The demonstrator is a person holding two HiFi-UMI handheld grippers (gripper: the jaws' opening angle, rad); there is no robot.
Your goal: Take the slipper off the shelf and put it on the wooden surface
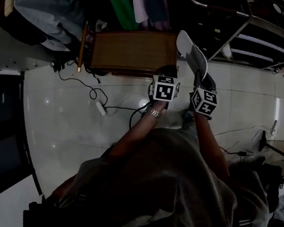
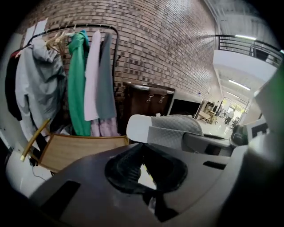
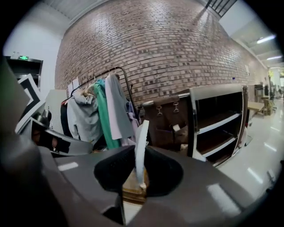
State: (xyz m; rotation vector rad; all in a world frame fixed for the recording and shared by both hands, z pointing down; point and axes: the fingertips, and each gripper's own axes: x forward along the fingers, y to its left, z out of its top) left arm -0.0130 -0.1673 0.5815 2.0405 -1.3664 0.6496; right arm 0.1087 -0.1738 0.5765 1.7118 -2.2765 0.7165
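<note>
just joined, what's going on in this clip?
A person holds a claw in each hand. The right claw is clamped on the sole of a white slipper with a grey quilted upper, holding it on edge in the air. The slipper is already off the metal shelf rack. In the head view it is just past the edge of the brown wooden tabletop, not yet set down. The left claw is shut and empty, beside the right one.

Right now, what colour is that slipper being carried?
The slipper has a white sole and a grey quilted upper; the left gripper view shows it best.
</note>
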